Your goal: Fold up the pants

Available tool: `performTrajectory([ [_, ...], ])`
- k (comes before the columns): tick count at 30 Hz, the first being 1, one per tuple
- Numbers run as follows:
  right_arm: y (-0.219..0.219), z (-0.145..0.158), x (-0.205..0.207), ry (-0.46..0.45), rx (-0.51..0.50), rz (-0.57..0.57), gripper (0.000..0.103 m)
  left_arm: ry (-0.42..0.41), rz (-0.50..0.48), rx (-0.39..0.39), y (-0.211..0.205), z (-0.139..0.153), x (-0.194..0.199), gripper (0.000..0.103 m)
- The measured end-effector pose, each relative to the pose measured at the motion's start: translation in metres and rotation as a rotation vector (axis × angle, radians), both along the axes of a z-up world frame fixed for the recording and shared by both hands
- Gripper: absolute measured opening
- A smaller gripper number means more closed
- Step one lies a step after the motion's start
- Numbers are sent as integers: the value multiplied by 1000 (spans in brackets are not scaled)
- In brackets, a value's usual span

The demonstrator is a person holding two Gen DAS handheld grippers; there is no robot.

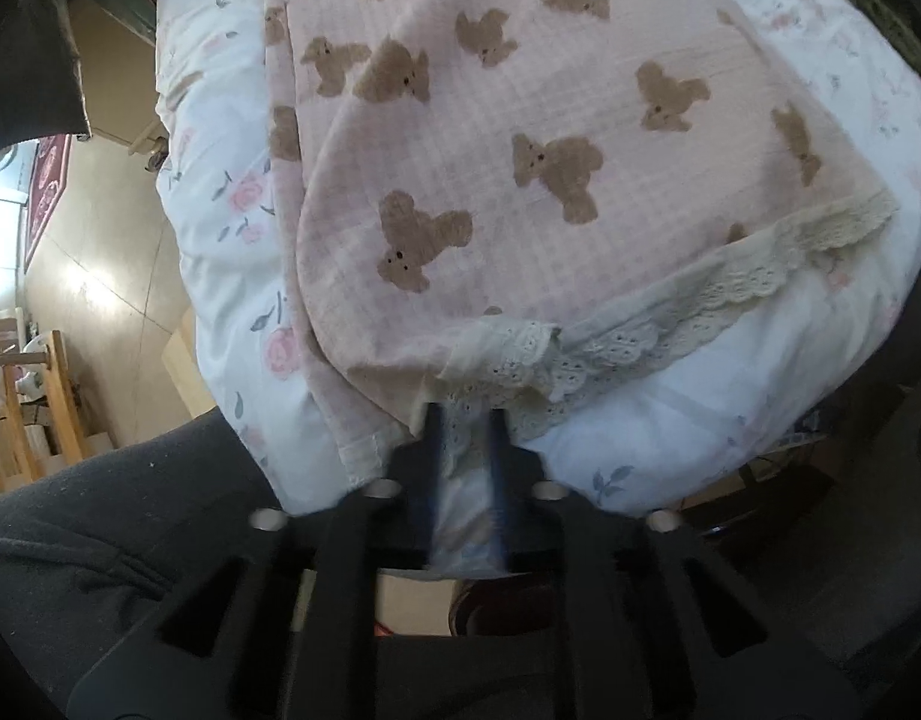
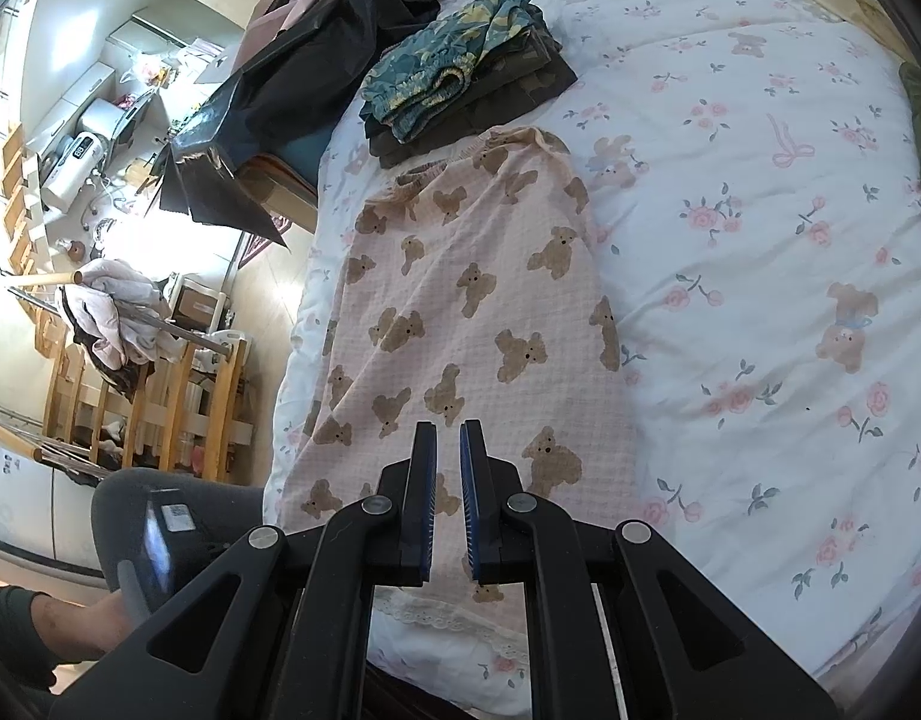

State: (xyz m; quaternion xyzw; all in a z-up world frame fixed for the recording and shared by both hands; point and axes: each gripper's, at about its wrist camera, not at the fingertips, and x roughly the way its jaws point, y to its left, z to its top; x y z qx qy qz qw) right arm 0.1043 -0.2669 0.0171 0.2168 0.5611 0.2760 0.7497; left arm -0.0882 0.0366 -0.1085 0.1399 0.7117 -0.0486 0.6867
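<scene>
Your pants [image 2: 460, 324] lie lengthwise near the bed [image 2: 760, 300] edge, halved, cross-folds left; left gripper [image 1: 469, 456] pinches the lace hem [image 1: 640, 324], right gripper [image 2: 448, 480] hovers nearly closed, empty.

Pink bear-print pants [image 1: 496, 138] spread flat on white floral duvet [image 1: 232, 276], lace-trimmed hem [image 1: 670, 324] nearest camera. Left gripper [image 1: 467, 420] pointing down at hem corner, lace between the narrowly parted fingers, pad contact unclear. Grey-clad leg [image 1: 100, 540] lower left. Wooden rack [image 1: 46, 408] on floor at left edge.
</scene>
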Motion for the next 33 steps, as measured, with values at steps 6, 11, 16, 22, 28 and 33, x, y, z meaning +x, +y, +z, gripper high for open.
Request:
performTrajectory([
  [6,-2,-3,1,1,-2,-8,10,-14,-13,45,-9,-17,9,33],
  [11,-3,-3,2,0,1,-8,10,15,-23,42,-12,-29,15,33],
  [16,-3,-2,1,-1,1,-9,10,19,-37,37,-21,-39,19,32],
  [22,-2,-2,-1,2,-2,-10,10,13,12,-56,-3,-21,19,1],
  [28,-2,-3,-1,5,-2,-9,10,45,96,-96,25,-1,9,1],
  [33,0,-5,-2,10,-9,2,10,147,151,23,43,-30,5,4],
])
